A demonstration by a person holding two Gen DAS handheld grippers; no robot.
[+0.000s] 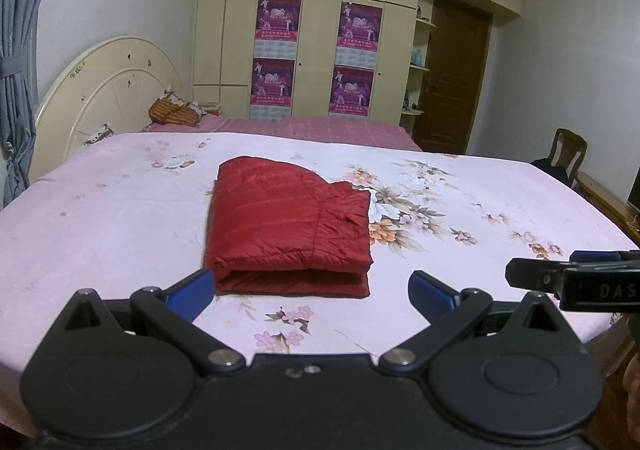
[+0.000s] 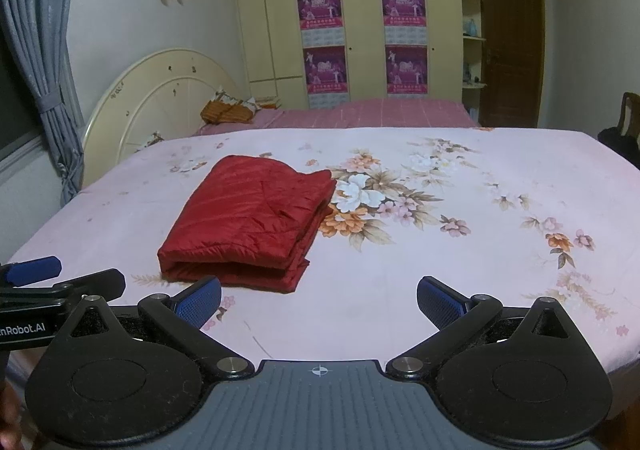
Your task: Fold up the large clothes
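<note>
A red quilted jacket (image 1: 288, 226) lies folded into a thick rectangle on the pink floral bed sheet (image 1: 100, 217). It also shows in the right wrist view (image 2: 248, 221), left of centre. My left gripper (image 1: 312, 290) is open and empty, held just in front of the jacket's near folded edge. My right gripper (image 2: 320, 300) is open and empty, to the right of the jacket and a little back from it. The right gripper also shows at the right edge of the left wrist view (image 1: 576, 282). The left gripper shows at the left edge of the right wrist view (image 2: 56, 282).
A cream round headboard (image 1: 108, 89) and pillows (image 1: 176, 111) are at the bed's far left. A cream wardrobe with purple posters (image 1: 312, 57) stands behind. A brown door (image 1: 452, 77) and a wooden chair (image 1: 566, 153) are on the right. A grey curtain (image 1: 16, 49) hangs at left.
</note>
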